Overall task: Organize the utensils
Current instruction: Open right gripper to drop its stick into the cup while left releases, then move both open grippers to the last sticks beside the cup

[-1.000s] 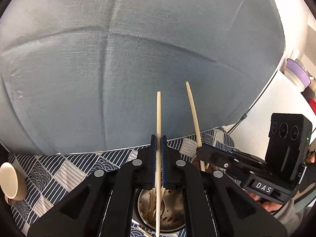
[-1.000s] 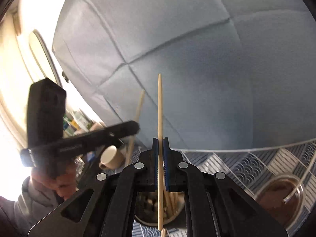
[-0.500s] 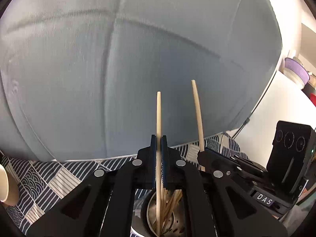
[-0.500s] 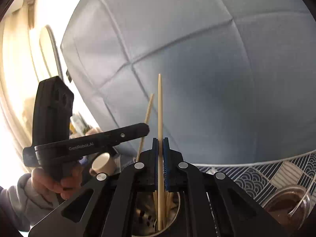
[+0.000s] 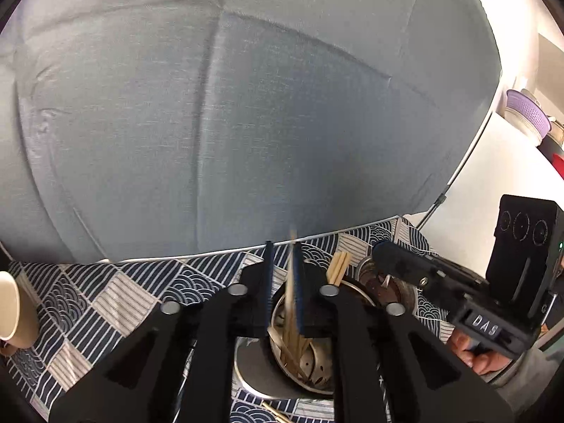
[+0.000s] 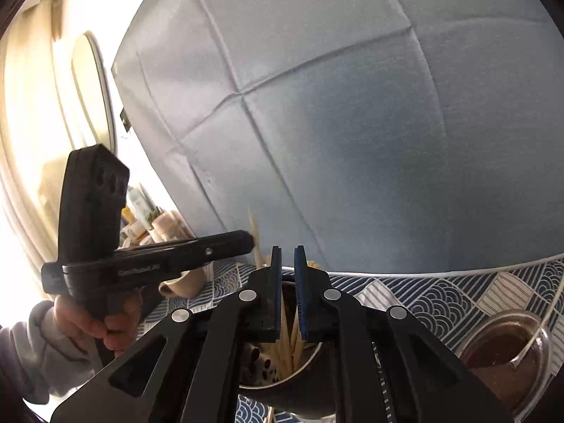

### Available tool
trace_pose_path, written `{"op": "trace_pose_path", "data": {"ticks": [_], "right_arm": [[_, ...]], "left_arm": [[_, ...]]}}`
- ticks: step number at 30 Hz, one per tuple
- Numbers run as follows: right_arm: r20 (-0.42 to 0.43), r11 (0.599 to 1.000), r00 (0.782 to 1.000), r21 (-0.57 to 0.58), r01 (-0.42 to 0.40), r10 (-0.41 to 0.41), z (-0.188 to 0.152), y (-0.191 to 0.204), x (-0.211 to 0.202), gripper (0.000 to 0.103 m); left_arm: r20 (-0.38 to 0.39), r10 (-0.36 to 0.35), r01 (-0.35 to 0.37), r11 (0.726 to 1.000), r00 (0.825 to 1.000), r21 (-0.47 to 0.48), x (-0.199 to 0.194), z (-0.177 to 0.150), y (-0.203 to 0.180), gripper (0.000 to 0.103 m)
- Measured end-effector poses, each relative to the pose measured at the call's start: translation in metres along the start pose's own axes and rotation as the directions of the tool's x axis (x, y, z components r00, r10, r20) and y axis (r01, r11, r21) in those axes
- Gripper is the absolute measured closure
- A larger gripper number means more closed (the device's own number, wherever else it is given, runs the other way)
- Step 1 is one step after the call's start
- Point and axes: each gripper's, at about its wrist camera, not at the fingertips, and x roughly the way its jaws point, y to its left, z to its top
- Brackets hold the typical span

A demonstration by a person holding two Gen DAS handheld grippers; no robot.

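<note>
Both chopsticks have dropped since the earlier frames, when each stood tall, pinched upright above its own gripper, and both grippers have come down over the metal holder (image 5: 310,359). The left gripper (image 5: 283,275) is opening, its blue pads parted, with a blurred chopstick (image 5: 291,282) loose between them, apparently sliding into the holder at 6 o'clock in the left wrist view. The right gripper (image 6: 287,282) is opening too; its pads stand slightly apart with nothing pinched, and its chopstick seems to have joined the bundle of chopsticks (image 6: 287,349) in the holder directly below. In my judgement the main risk is the left chopstick: it may catch on the pad or strike the rim and tip out onto the tablecloth (image 5: 105,299), since thin smooth wood bounces off hard steel. A loose chopstick (image 5: 276,414) already lies on the cloth at 6 o'clock. Withdrawing either gripper sideways could also nudge the bundle or topple the holder. The holder is a shiny round steel cylinder with perforations in its base; the chopsticks are pale, slender, tapered wood. The cloth is woven, printed with navy wave and stripe patches. At 9 o'clock a matte cream mug (image 5: 14,312) lies tilted; a glass jar (image 6: 507,356) of brown contents sits at 4 o'clock in the right view.
</note>
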Motion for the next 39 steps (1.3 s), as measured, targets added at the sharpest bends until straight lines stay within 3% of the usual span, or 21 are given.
{"op": "trace_pose_path", "data": {"ticks": [2,4,16,22,27,32,39], "right_arm": [[0.001,1.000,1.000,0.003,0.016,-0.016,0.002,0.000,-0.004,0.088],[0.009,1.000,1.000,0.000,0.024,-0.024,0.002,0.002,-0.011,0.073],[-0.035,0.996,0.997,-0.045,0.073,-0.074,-0.027,0.022,-0.056,0.049],[-0.131,0.995,0.987,-0.037,0.093,-0.098,-0.061,0.027,-0.063,0.040],[-0.278,0.991,0.951,-0.055,0.122,-0.132,-0.107,0.032,-0.055,0.034],[-0.420,0.989,0.896,-0.085,0.119,-0.143,-0.142,0.035,-0.040,0.030],[-0.529,0.979,0.825,-0.139,0.145,-0.198,-0.179,0.032,-0.029,0.026]], "left_arm": [[0.000,0.013,-0.013,1.000,1.000,0.005,-0.007,-0.001,0.000,0.077],[0.007,0.021,-0.021,1.000,1.000,0.002,-0.015,-0.002,0.000,0.067],[-0.009,0.091,-0.091,0.995,0.996,-0.040,-0.054,-0.033,0.010,0.035],[-0.062,0.127,-0.130,0.990,0.990,-0.046,-0.063,-0.060,0.015,0.024],[-0.134,0.148,-0.156,0.986,0.980,-0.052,-0.061,-0.091,0.019,0.021],[-0.205,0.152,-0.170,0.983,0.967,-0.069,-0.056,-0.121,0.021,0.017],[-0.306,0.161,-0.183,0.982,0.938,-0.044,-0.044,-0.156,0.012,0.013]]}}
